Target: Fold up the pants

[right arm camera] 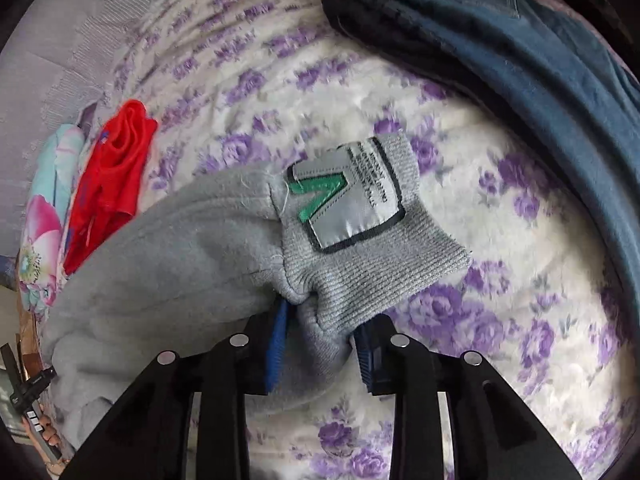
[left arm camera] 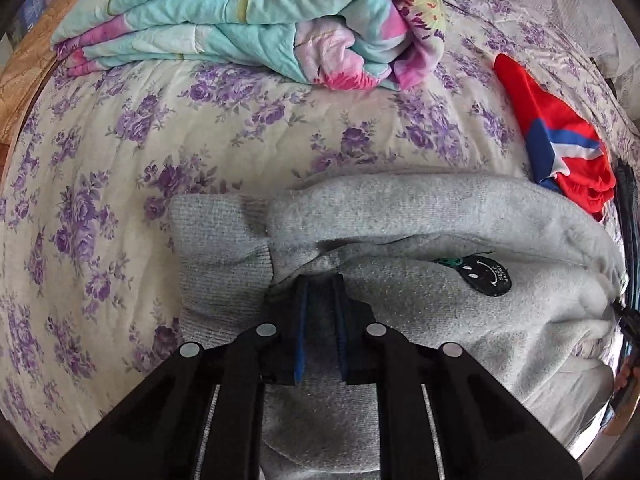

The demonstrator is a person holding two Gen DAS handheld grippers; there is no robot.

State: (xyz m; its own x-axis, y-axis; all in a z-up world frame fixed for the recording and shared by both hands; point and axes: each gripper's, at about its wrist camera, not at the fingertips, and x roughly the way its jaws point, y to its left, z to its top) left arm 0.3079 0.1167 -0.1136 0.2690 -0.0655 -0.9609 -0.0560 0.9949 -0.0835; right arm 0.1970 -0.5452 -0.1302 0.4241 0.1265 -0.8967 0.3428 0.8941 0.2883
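Holding: the left tongs (left arm camera: 320, 280) pinch a fold of the soft grey fleece pants (left arm camera: 420, 312) between the blue pads (left arm camera: 301, 332), which sit close together.
Right tongs: the right tongs (right arm camera: 320, 316) squeeze a bunch of grey cloth where one pant leg meets its ribbed cuff (right arm camera: 372, 276).
Pants: they lie bunched on the white bed cover with purple flowers (left arm camera: 160, 132), right under and ahead of both tongs.
Cuff: it sticks out just past the right tongs, with a shiny grey label with a green mark (right arm camera: 348, 192) sewn on it.
Patch: a round black patch (left arm camera: 486, 276) shows on the pants, just right of the left tongs.
Other cuff: a ribbed cuff (left arm camera: 216, 248) sits just left of the left tongs.
Red cloth: a red cloth with blue and white stripes (left arm camera: 560, 136) lies ahead and right of the left tongs, touching the far edge of the pants.
Quilt: a folded quilt in light blue and pink flowers (left arm camera: 248, 20) rests far ahead of the left tongs.
Blue pile: dark blue folded clothes (right arm camera: 520, 48) lie ahead and right of the right tongs, apart from the cuff.
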